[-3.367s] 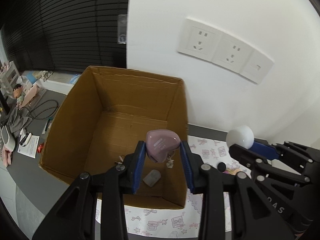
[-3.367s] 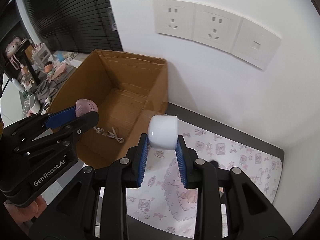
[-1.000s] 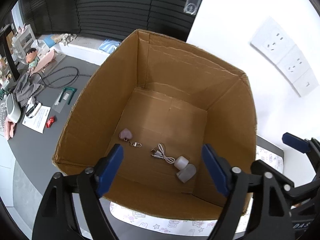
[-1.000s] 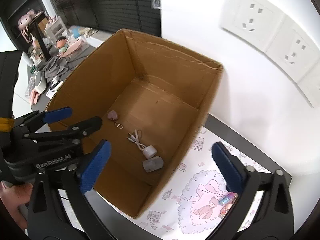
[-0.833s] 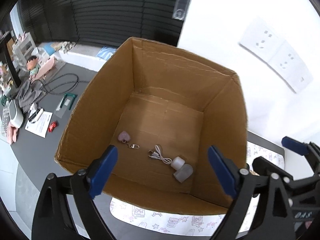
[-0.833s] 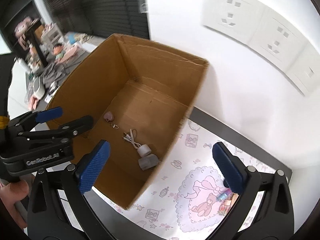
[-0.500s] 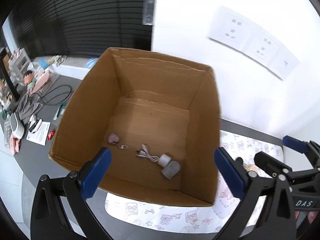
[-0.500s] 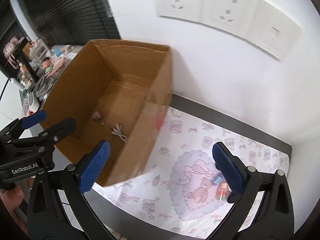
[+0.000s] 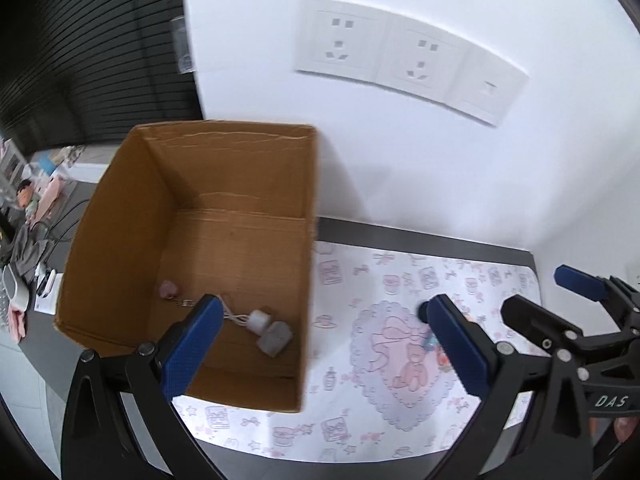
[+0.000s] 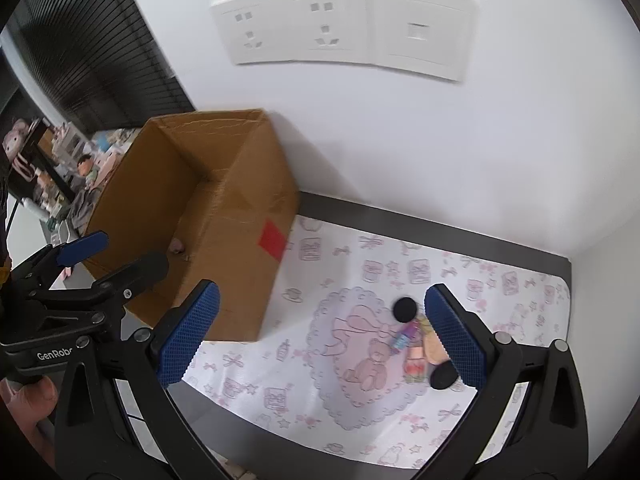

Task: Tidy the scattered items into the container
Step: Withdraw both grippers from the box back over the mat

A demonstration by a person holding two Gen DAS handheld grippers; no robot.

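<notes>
The open cardboard box (image 9: 120,216) (image 10: 240,240) stands at the left of the patterned mat. Inside it lie a pink heart keychain (image 9: 170,289), a white charger with cable (image 9: 256,319) and a grey case (image 9: 276,338). On the mat's pink heart patch lie a black round disc (image 10: 405,309), a small colourful tube (image 10: 405,338), a pinkish item (image 10: 416,364) and another black piece (image 10: 443,376). My left gripper (image 9: 320,344) is open and empty, above the box's right wall. My right gripper (image 10: 320,334) is open and empty above the mat, the small items by its right finger.
The white wall with a row of sockets (image 10: 340,28) stands close behind the mat (image 10: 360,264). A grey desk with cables, toys and papers (image 9: 28,248) lies left of the box. The mat's front edge (image 10: 300,440) is near me.
Both grippers let go of their items into the box earlier and have since swung right, away from over the box toward the mat. The small items on the mat have come into view.
</notes>
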